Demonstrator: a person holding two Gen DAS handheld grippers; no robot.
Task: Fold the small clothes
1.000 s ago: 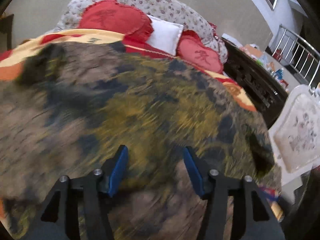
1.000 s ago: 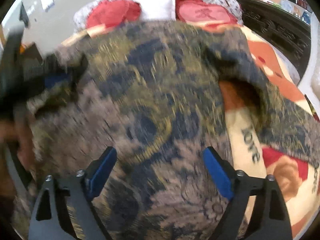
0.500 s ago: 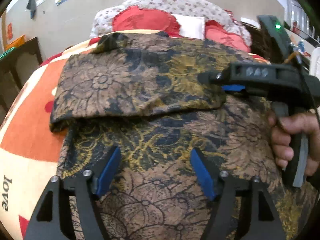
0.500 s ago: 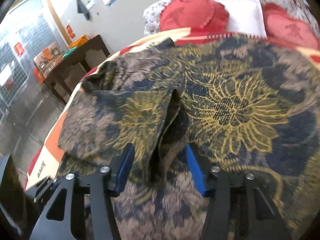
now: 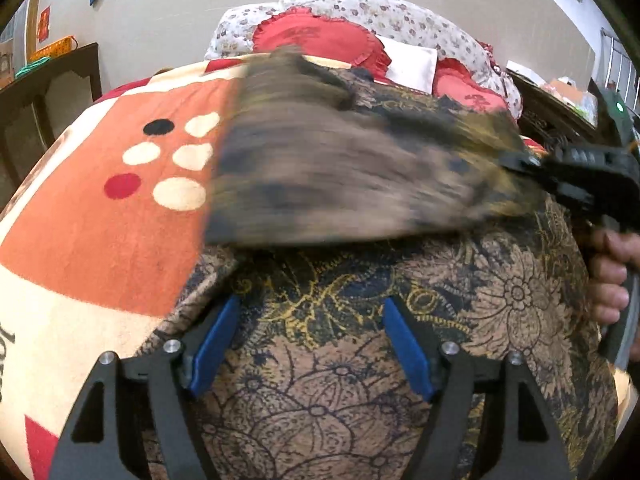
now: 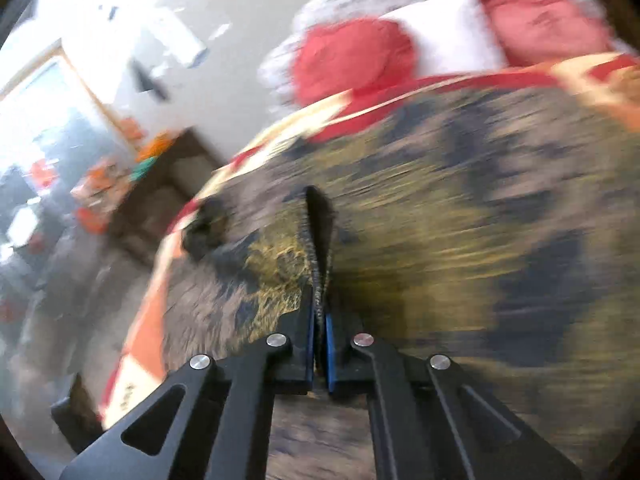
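A brown, dark-blue and gold floral garment lies spread on the bed. Its upper flap is lifted off the lower layer and blurred with motion. My right gripper is shut on the flap's edge, a thin ridge of cloth pinched between its blue pads. The left wrist view shows the same right gripper at the flap's right end, with a hand on its handle. My left gripper stands open low over the garment's near part, its pads apart with flat cloth under them.
An orange, cream and red bedspread lies under the garment. Red and white pillows line the flowered headboard. A dark wooden table stands left of the bed, and dark furniture to its right.
The right gripper's jaws closed on the flap's edge, and the flap rose and slid to the right. The left gripper first swung onto the garment's near part, then stayed put, open.
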